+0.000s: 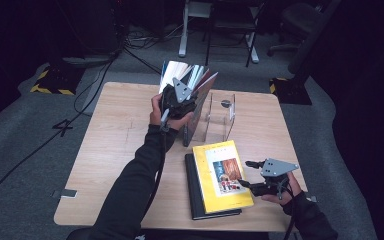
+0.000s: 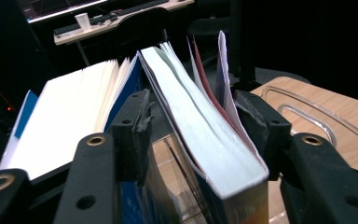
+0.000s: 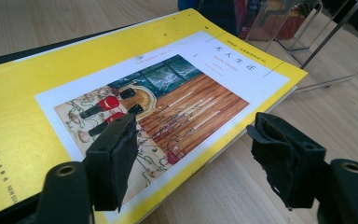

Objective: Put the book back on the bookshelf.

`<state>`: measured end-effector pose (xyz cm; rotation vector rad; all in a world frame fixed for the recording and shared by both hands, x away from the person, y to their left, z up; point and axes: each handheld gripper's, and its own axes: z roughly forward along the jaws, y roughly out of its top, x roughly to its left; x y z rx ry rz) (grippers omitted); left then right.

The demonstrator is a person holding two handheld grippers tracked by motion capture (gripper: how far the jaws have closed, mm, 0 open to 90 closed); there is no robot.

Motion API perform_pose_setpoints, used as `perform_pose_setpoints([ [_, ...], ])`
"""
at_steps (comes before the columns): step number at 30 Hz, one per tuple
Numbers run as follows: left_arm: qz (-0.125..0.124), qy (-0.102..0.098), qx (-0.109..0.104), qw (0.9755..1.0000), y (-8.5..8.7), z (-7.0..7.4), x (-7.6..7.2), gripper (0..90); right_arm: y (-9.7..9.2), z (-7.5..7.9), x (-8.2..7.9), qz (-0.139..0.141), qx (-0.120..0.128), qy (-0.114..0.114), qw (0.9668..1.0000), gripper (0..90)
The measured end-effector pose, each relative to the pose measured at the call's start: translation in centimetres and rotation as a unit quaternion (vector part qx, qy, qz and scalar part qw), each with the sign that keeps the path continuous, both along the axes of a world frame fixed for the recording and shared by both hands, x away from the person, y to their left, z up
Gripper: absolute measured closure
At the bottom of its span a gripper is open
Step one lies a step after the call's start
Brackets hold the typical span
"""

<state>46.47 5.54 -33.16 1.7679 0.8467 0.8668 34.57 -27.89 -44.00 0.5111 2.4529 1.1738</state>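
Books [image 1: 192, 95], standing upright in the clear holder [image 1: 220, 117] at the far middle of our surface [image 1: 115, 150]; our left gripper [image 1: 180, 97] straddles one, jaws apart, pads off its covers. Yellow book [image 1: 222, 175], flat on a black book [image 1: 192, 192] near us; our right gripper [image 1: 250, 175] straddles its edge, open.

**Right gripper over yellow book**

Right gripper [image 3: 191, 158] jaws apart, nothing between the pads. One jaw over the yellow book [image 3: 23, 116] cover illustration, the other over the wooden table [image 3: 242, 186]. Clear acrylic stand [image 3: 307, 28] behind.
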Motion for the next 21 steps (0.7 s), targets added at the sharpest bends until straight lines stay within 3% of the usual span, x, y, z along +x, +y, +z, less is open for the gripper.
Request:
perform_pose_setpoints([
  [13,-0.058,-0.013,0.004,0.9982,1.6,0.8,-3.1,42.6,-0.2,0.0,0.1,-0.009,0.006,0.008,0.9999,29.9],
  [21,-0.084,0.002,0.016,0.9963,2.8,0.2,-5.0,40.9,-0.2,-0.3,0.1,-0.018,0.004,0.019,0.9996,30.2],
])
